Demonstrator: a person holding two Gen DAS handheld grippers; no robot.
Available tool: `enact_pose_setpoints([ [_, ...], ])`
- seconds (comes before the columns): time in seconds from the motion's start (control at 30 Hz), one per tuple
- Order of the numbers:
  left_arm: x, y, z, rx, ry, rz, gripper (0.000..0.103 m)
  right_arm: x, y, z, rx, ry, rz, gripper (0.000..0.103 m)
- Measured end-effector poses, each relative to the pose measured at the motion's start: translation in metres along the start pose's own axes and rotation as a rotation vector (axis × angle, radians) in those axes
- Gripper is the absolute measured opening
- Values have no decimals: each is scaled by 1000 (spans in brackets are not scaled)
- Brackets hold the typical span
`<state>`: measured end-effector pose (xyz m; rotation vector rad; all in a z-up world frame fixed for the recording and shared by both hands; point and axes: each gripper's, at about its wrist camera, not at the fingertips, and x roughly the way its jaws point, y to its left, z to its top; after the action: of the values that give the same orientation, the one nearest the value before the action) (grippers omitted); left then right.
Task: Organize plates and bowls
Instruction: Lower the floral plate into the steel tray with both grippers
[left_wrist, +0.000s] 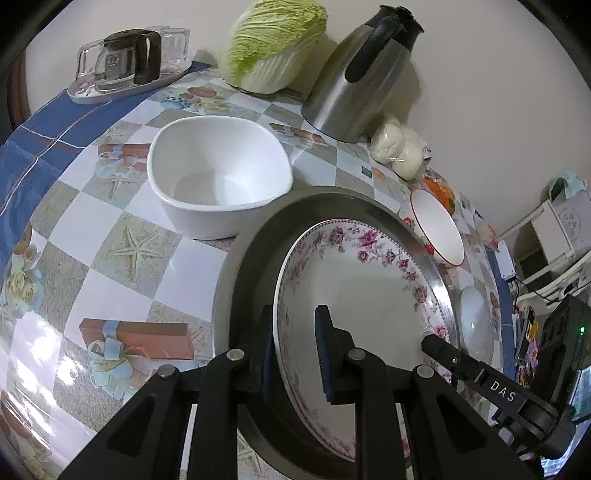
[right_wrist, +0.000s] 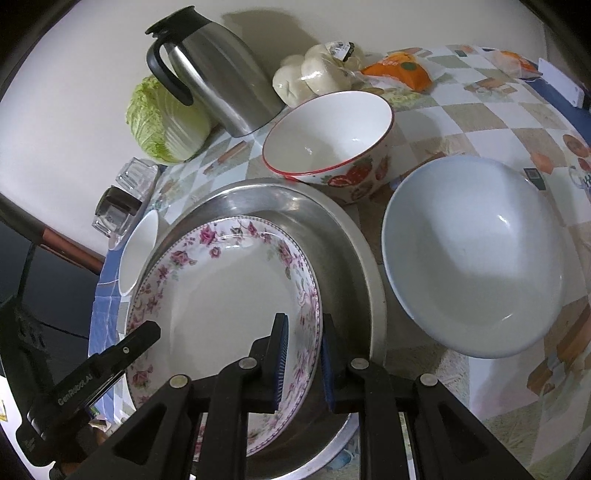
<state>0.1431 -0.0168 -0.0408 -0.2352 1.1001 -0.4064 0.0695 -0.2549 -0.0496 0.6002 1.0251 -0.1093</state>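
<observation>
Both claws, left gripper and right gripper, pinch opposite rims of the floral plate, which I hold in the steel tray. If I release unevenly it could tip and clatter. Square white bowl, red-rimmed bowl and pale bowl crowd the tray.

1. My right gripper clamps the near right rim of the floral plate, one blue pad inside the rim, one outside.
2. The plate sits inside the metal tray.
3. The other gripper reaches the plate's left edge.
4. The pale bowl stands right of the tray; the red-rimmed bowl behind it.
5. The steel jug and cabbage stand by the wall.
</observation>
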Motion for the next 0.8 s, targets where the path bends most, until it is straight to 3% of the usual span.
enact_pose_setpoints([
  [0.47, 3, -4, -2, 34, 4, 35, 22, -3, -6, 0, 11, -3, 9, 15],
  [0.57, 3, -4, -2, 30, 5, 35, 23, -2, -5, -1, 1, -5, -18, 10],
  [0.8, 4, -6, -2, 34, 8, 40, 23, -2, -2, -1, -17, -18, -51, 9],
])
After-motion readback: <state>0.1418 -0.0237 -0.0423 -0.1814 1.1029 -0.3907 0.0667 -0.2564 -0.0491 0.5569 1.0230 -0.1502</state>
